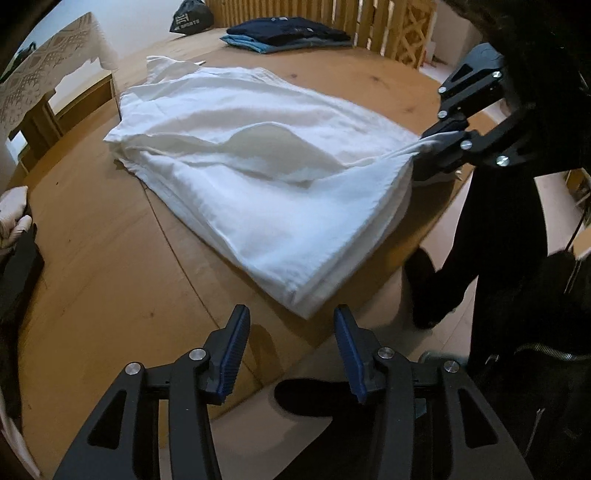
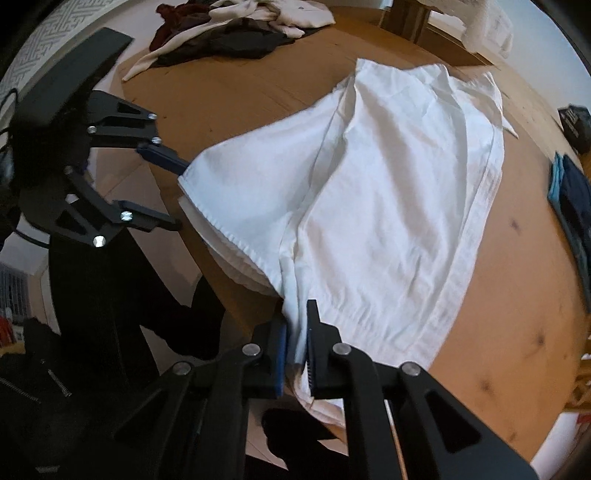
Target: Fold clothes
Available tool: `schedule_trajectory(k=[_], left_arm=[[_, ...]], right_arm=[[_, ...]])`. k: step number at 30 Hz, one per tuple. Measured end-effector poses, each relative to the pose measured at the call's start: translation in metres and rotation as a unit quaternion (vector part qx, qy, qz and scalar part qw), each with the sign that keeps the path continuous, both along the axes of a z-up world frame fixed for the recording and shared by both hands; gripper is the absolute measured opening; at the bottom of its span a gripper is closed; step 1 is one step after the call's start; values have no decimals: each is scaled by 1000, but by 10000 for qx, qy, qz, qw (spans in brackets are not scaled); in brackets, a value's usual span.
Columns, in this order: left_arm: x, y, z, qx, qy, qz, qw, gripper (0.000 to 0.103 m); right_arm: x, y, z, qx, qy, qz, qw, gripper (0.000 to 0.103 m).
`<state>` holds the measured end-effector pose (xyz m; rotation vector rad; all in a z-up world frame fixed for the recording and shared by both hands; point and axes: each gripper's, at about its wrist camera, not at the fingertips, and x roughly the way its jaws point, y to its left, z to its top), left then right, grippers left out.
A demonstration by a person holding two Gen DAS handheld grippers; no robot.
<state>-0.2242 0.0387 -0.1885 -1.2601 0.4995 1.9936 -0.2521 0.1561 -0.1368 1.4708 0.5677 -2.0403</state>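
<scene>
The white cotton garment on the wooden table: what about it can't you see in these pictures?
- White cotton garment: folded over, so its type and underside are hidden, both views.
- Corner inside the right gripper: covered by the pads, right wrist view.
- Dark bag's lettering: too small, left wrist view.
- Left gripper: open, empty.

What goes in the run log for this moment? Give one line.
task: fold clothes | left gripper: open, holding nothing | right gripper: shut on white garment corner | garment: partly folded on table | folded stack: far side
</scene>
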Motion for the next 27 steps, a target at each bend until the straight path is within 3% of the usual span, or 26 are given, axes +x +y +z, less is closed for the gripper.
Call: schedule_trajectory(k=[6, 9, 11, 14, 19, 22, 24, 27], left_arm=[[-23, 3, 19, 422, 237, 180, 9987, 45], [-28, -2, 30, 405, 231, -54, 9989, 47], [-41, -17, 44, 424, 327, -43, 9986, 47], [-75, -39, 76, 791, 316, 233, 9961, 45], [-117, -14, 118, 823, 670, -41, 9943, 46], [-133, 28, 102, 802, 410, -479, 9948, 46], [-138, 59, 76, 652, 141, -875, 9939, 46], [-137, 86, 31, 20, -86, -1231, 9924, 46]], right_arm=[[-31, -12, 46, 422, 5, 353, 9985, 8], [-40, -13, 63, 354, -115, 464, 9982, 8], [-34, -14, 56, 322, -148, 538, 9979, 8], [-23, -17, 41, 280, -186, 652, 9973, 8], [-7, -20, 17, 214, -241, 807, 9962, 8], [-8, -18, 14, 198, -250, 785, 9964, 8], [-8, -18, 13, 217, -283, 794, 9962, 8], [-11, -18, 15, 271, -312, 803, 9959, 8]])
